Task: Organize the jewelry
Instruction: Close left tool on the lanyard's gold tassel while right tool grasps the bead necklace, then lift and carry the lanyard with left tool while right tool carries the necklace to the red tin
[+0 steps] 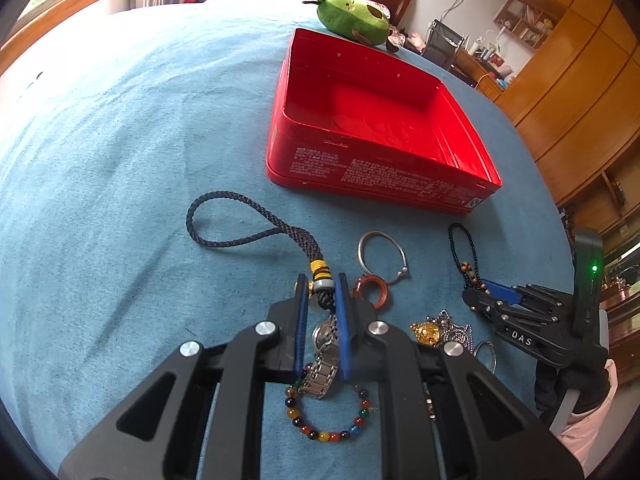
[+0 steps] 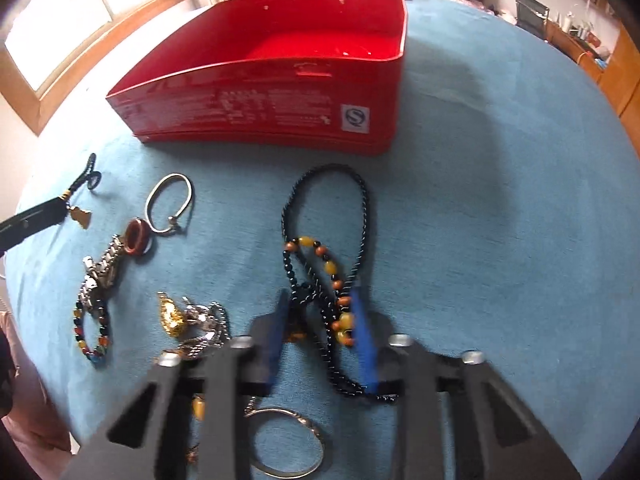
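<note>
Much bare bedspread (image 1: 120,152) beside tin (image 1: 360,178), seemingly.

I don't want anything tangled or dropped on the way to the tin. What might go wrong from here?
1. The left gripper pinches the braided cord charm just above the watch; lifting may drag it.
2. The right gripper straddles the black bead necklace, whose loops may snag or trail outside the red tin.

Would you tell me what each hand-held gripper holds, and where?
Left hand-held gripper: cord lanyard, pinched at its beaded knot. Right hand-held gripper: open around the bead necklace, nothing held.
</note>
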`<state>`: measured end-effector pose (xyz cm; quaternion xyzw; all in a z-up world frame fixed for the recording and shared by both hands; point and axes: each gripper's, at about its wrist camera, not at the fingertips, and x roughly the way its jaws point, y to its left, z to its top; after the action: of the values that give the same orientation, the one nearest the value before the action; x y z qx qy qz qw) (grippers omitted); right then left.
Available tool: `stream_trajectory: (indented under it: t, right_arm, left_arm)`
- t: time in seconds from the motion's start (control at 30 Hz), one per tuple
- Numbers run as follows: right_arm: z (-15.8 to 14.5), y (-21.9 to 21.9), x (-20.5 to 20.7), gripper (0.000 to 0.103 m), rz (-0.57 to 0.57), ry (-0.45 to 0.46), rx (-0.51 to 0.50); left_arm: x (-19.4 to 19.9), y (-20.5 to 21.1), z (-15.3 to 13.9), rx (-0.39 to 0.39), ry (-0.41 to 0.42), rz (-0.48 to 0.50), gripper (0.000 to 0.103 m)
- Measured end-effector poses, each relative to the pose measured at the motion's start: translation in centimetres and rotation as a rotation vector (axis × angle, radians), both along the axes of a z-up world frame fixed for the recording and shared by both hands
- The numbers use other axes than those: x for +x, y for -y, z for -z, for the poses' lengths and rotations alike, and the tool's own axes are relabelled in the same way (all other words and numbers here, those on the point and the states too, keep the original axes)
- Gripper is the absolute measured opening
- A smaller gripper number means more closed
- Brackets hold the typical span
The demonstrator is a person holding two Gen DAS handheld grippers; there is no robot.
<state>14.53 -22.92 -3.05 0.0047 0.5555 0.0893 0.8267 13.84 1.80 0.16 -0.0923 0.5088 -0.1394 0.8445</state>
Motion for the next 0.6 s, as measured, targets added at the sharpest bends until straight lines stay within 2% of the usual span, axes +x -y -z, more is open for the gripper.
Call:
stream_trajectory:
  t: [0.1, 0.17, 0.2, 0.3, 0.6]
  right_arm:
    - [0.1, 0.6, -0.1, 0.018, 0.002, -0.001, 0.032]
    - [-0.2, 1.4, -0.2, 0.013, 0.003, -0.006, 0.104]
    - [-0.5, 2.2, -0.5, 0.009, 0.001, -0.009, 0.155]
    - [-1.3, 3.8, -0.7, 0.008, -0.013, -0.019, 0.339]
    - [-5.6, 6.6, -2.1, 0.008, 0.003, 0.099, 0.452]
  left_arm:
    - [-0.1, -0.1, -0.1, -0.003, 0.005, 0.002, 0.012]
    - [-0.1, 0.0, -0.3, -0.003, 0.011, 0.0, 0.012]
    - [-0.1, 0.0, -0.4, -0.002, 0.015, -0.002, 0.012]
    - [-0.1, -0.1, -0.6, -0.006, 0.019, -0.006, 0.012]
    - [-0.1, -0.3, -1.5, -0.016, 0.039, -0.007, 0.012]
